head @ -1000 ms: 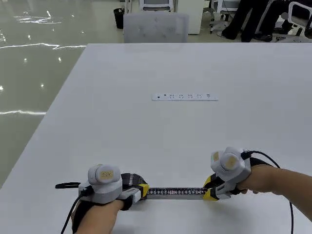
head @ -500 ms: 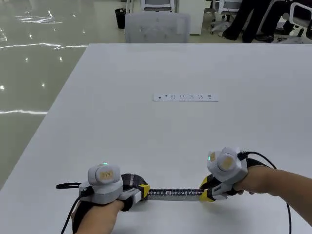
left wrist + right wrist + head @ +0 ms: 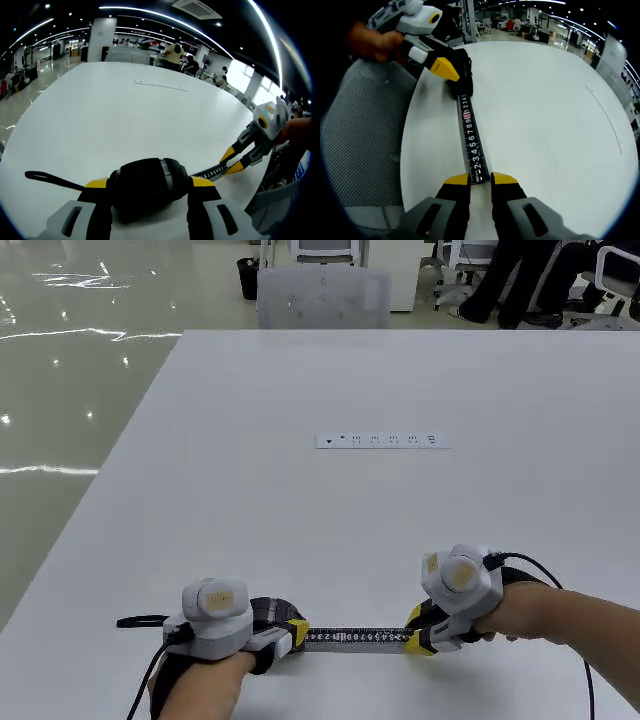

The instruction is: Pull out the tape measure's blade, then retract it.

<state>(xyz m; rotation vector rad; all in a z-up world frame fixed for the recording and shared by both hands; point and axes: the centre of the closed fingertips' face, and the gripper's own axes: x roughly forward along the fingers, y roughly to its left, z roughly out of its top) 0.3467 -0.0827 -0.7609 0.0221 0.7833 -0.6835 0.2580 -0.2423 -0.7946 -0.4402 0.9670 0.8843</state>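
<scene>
From where I stand, the work is at the near edge of the white table [image 3: 320, 510]. The left gripper [image 3: 290, 633] sits at about 7 o'clock in the head view. Its two yellow-tipped jaws are clamped on the black case of the tape measure [image 3: 145, 187], one on each side. A thin black wrist strap [image 3: 135, 621] trails from the case out toward 9 o'clock and lies on the tabletop.

The right gripper [image 3: 412, 640] is at about 5 o'clock and points back at the left one. Its jaws are drawn together on the free end of the blade [image 3: 468, 132], pinching it just at the tip (the printed numbers start right there and climb toward the case). The blade is partly out and runs straight between the two grippers, from 9 to 3 o'clock in the head view. It seems to lie flat on the table, though from this angle I can't be sure it touches all along.

A person's hand holds each gripper, and a black cable [image 3: 560, 585] loops off the right one along the forearm.

Well beyond the blade, toward 12 o'clock, a white power strip [image 3: 380, 440] lies across the middle of the table. A grey chair [image 3: 320, 295] is at the far end.
</scene>
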